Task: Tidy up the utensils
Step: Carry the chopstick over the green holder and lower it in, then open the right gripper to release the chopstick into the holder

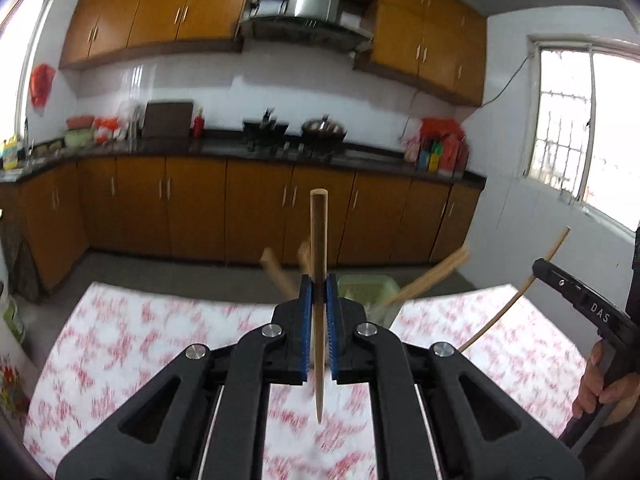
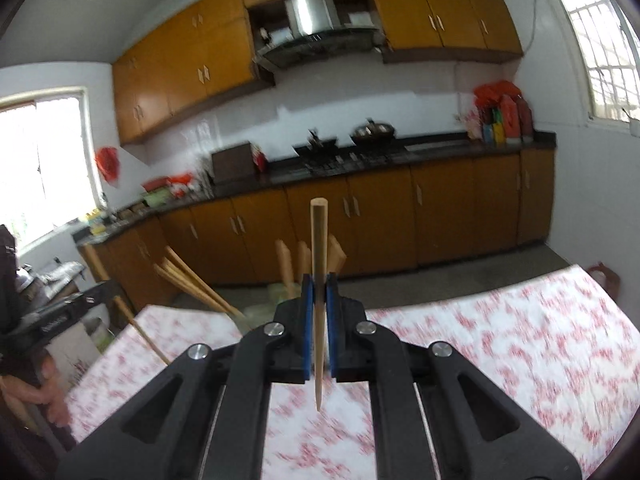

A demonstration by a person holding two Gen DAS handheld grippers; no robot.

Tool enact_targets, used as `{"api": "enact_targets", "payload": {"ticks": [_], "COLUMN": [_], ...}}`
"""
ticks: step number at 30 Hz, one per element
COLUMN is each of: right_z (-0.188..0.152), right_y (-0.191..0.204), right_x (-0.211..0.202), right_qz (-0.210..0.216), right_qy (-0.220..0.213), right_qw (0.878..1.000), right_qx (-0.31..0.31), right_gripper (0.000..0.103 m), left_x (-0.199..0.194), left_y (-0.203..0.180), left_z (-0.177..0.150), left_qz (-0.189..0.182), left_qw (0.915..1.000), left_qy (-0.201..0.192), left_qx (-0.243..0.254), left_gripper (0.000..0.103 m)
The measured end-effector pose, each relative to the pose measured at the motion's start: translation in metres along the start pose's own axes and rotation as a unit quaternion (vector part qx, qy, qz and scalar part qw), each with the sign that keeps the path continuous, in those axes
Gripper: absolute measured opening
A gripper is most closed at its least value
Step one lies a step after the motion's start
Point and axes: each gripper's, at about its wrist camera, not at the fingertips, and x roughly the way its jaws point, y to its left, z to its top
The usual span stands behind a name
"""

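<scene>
My left gripper [image 1: 319, 286] is shut on a wooden chopstick [image 1: 319, 240] that stands upright between its blue pads. My right gripper [image 2: 319, 285] is shut on another wooden chopstick [image 2: 319, 240], also upright. Just beyond both grippers a pale green utensil holder [image 1: 366, 288] stands at the table's far edge, with several wooden chopsticks [image 1: 432, 276] leaning out of it. In the right wrist view the holder [image 2: 276, 292] is mostly hidden behind my gripper. The right gripper's chopstick also shows at the right of the left wrist view [image 1: 516, 292].
The table [image 1: 140, 328] has a white cloth with red flowers. Beyond it are a grey floor, orange kitchen cabinets [image 1: 192, 208] and a dark counter with a stove and pans [image 1: 320, 130]. A red bag [image 2: 604, 276] sits past the table's right edge.
</scene>
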Motion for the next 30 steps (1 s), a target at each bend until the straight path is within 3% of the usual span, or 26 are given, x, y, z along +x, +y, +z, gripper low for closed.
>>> {"api": "enact_targets", "payload": {"ticks": [7,12,17,26,30], "right_z": [0.047,0.057,0.043,0.020,0.015], "right_y": [0.028,0.036,0.033,0.035,0.034], "right_x": [0.007,0.037,0.081,0.112,0.103], "right_qz": [0.019,0.007,-0.010,-0.021,-0.027], "right_qy": [-0.077,-0.098,-0.069,-0.032,-0.034], "right_qw": [0.997,0.995,0.997,0.999,0.999], "right_qx": [-0.010,-0.020,-0.017,-0.019,-0.017], "right_gripper": [0.007,0.007,0.007,0.010,0.030], "left_x": [0.012,0.037,0.066,0.086,0.075], "left_y": [-0.018,-0.021,-0.017,-0.010,-0.002], "left_z": [0.049,0.063,0.051,0.029,0.027], "left_qz": [0.007,0.028,0.053,0.047,0.043], "left_qw": [0.9971,0.9932,0.9919,0.9937,0.9934], "left_qy": [-0.075,-0.105,-0.104,-0.071,-0.062], "left_qx": [-0.013,-0.040,-0.049,-0.074,-0.087], "left_gripper": [0.007,0.007,0.007,0.007,0.009]}}
